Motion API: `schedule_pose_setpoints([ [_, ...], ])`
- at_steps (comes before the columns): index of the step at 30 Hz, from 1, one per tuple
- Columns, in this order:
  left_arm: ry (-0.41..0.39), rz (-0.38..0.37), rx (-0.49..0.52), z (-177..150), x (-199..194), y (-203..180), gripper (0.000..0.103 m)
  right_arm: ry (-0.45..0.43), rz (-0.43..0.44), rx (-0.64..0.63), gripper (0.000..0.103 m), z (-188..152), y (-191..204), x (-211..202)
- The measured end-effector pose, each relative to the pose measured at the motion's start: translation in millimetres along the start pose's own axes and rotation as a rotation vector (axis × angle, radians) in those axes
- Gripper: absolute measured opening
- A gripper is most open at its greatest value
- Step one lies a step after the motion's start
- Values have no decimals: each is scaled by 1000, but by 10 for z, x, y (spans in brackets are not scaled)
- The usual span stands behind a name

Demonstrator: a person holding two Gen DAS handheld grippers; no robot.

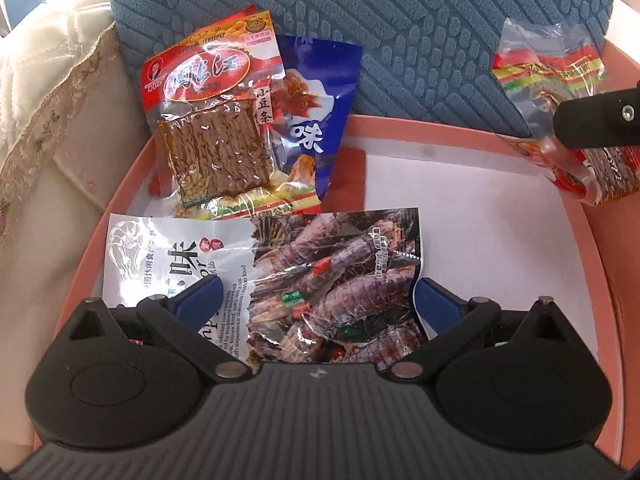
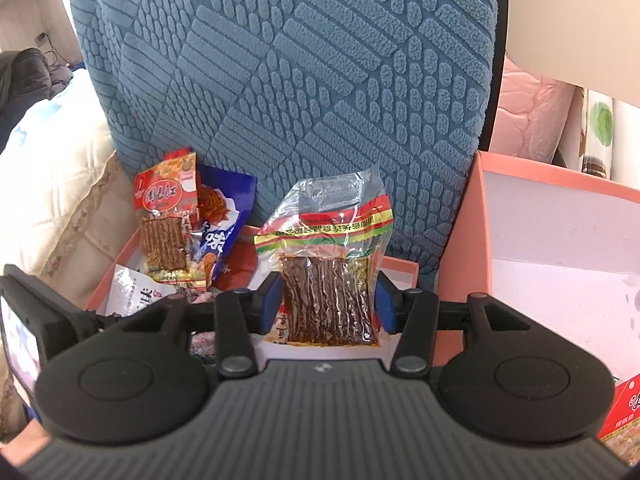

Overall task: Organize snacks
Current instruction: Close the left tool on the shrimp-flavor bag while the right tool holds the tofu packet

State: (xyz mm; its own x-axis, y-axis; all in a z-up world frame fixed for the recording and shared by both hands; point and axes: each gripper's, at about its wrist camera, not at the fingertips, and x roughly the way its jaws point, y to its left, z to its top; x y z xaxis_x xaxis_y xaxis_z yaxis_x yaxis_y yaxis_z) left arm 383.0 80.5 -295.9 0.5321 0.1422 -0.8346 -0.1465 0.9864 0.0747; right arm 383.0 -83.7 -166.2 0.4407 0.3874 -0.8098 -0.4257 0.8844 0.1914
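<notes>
Along the left wall of the shallow pink cardboard box with a white floor (image 1: 520, 216), two packets stand propped at its far left corner: a clear-and-red packet of brown dried tofu strips (image 1: 212, 120) in front, and a blue foil snack bag (image 1: 320, 92) half behind it, both leaning on the blue textured cushion (image 1: 400, 40).

Nearer the front edge lies the wide white-and-purple shrimp snack packet (image 1: 280, 276), flat on the box floor, its long axis running left to right. The left hand-held gripper (image 1: 316, 300) has its blue pads spread wide to either side of this packet. The pads sit over the packet, and whether they touch it I cannot tell, so I judge it not gripped.

Toward the right wall, the right hand-held gripper (image 2: 328, 304) is clamped on a second clear packet of brown tofu strips with a red, yellow and green band (image 2: 332, 280), held upright above the far edge of the box, long axis pointing up and away from the hand, pads pressing its two long sides. The open white floor lies straight below and in front, so the right hand looks nearer to a free spot.

A second pink box (image 2: 560, 240) stands to the right, largely cut off. A red object (image 1: 356, 176) behind the blue bag is mostly hidden, and the shrimp packet's near end disappears under the gripper body.
</notes>
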Motion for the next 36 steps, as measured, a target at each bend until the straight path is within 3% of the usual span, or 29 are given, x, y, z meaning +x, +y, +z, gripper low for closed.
schedule_pose_setpoints([
  [10,-36,-16,-65,-32,-203,280,65,13,12,-7,51,-45,13,-32],
  [13,-40,-35,-94,-39,-254,356,59,18,16,-10,51,-75,28,-46],
  [22,-32,-73,-221,-178,-427,556,50,34,35,-27,51,-164,168,-160],
  [36,-26,-134,-328,-426,-866,848,48,57,68,-20,51,-460,445,-418],
])
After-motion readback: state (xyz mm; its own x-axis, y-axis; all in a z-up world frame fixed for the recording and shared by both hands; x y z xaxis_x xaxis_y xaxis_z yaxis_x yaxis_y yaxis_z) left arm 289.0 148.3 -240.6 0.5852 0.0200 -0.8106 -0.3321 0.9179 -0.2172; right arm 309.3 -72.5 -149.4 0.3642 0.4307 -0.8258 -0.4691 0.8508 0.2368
